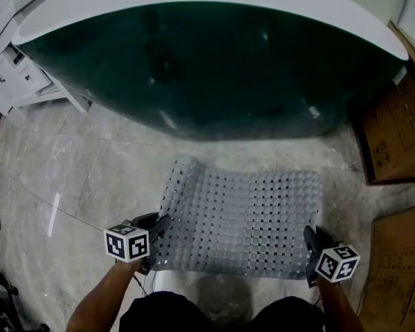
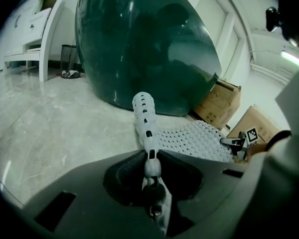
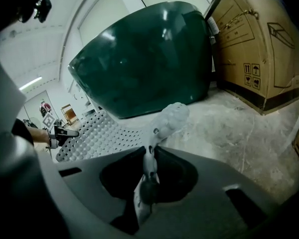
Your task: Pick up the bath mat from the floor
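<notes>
You had the mat spread just in front of the bathtub. Your left gripper and right gripper each pinched a near corner tight. The mat looked light, floppy and probably slippery, so the corner grips suited it.

The bathtub is dark glossy green with a white rim. In front of it, the bath mat is pale translucent grey, patterned with a regular grid of small round holes, on a grey veined marble floor. Right of the bathtub, the cardboard boxes are brown with black print
</notes>
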Available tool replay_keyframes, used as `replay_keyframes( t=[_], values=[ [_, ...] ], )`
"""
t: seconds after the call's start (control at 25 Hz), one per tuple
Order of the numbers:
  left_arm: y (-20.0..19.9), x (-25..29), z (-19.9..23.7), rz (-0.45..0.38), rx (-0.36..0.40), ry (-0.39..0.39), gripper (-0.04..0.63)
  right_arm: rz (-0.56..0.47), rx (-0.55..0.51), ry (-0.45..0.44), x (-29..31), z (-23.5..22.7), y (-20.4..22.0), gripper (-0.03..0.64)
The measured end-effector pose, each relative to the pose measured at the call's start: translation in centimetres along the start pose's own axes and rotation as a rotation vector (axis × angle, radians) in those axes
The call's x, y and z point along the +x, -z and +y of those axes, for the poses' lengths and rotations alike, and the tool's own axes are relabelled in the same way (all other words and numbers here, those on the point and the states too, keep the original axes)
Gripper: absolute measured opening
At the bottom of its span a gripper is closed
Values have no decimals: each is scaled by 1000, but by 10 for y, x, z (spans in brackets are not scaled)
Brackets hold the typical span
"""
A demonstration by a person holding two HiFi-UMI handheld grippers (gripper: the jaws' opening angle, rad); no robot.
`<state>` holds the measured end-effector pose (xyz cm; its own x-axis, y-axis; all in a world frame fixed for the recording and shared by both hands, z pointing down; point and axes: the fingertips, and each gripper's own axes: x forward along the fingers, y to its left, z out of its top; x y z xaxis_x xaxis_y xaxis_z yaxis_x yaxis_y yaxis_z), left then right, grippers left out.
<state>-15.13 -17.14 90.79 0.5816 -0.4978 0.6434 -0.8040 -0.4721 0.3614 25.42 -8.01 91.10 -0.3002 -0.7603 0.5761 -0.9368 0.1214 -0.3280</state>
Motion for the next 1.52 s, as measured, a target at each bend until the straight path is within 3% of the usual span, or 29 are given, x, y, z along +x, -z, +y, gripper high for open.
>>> replay_keyframes(
  t=[0.52, 0.88, 1.52],
  values=[
    [-72, -82, -42, -145, 58, -32, 61, -121, 9, -107, -45, 55, -89, 49],
    [-135, -156, -81, -240, 84, -53, 58, -182, -20, -115, -107, 102, -172, 49],
    [-241, -302, -168, -279, 91, -78, 54, -176, -1, -104, -234, 175, -298, 48]
  ],
)
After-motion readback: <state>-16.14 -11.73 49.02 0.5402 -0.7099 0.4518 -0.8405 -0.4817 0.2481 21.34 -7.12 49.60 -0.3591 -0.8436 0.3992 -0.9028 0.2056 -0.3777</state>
